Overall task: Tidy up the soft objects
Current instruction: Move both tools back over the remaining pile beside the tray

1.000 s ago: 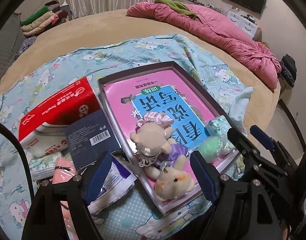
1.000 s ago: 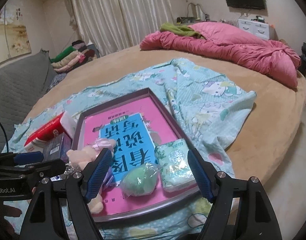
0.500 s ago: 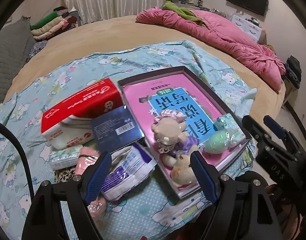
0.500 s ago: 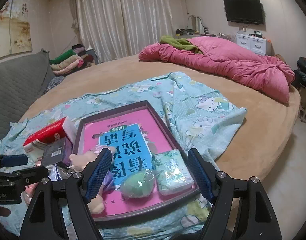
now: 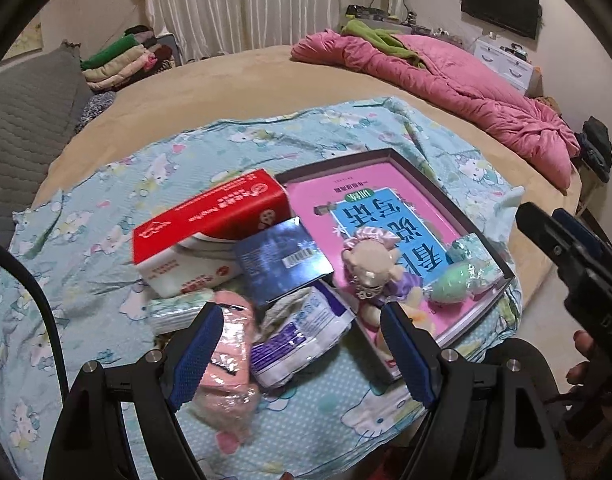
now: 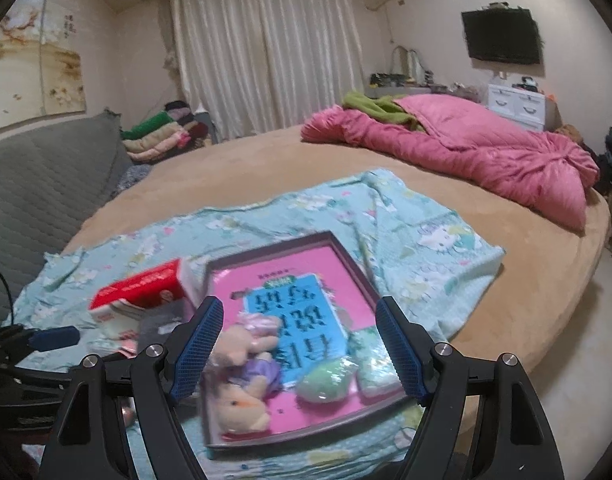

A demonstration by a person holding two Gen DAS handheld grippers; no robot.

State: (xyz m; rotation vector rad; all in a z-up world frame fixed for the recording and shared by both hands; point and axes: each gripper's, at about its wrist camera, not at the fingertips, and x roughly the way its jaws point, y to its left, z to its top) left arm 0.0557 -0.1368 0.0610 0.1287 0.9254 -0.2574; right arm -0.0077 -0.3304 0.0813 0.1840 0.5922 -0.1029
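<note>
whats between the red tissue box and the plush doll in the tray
A dark blue box lies between the red tissue box and the plush doll, clearest in the left wrist view.

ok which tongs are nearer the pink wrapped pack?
Left. The left tongs hang open right over the pink wrapped pack; the right tongs, also open, sit off over the tray, beyond the plush toy.

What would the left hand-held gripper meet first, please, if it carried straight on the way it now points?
Probably the white-and-purple soft pack, which lies between the open fingers of the left hand-held gripper on the blue printed sheet. The wrapped pink item sits just beside it, so depth leaves some doubt.
</note>
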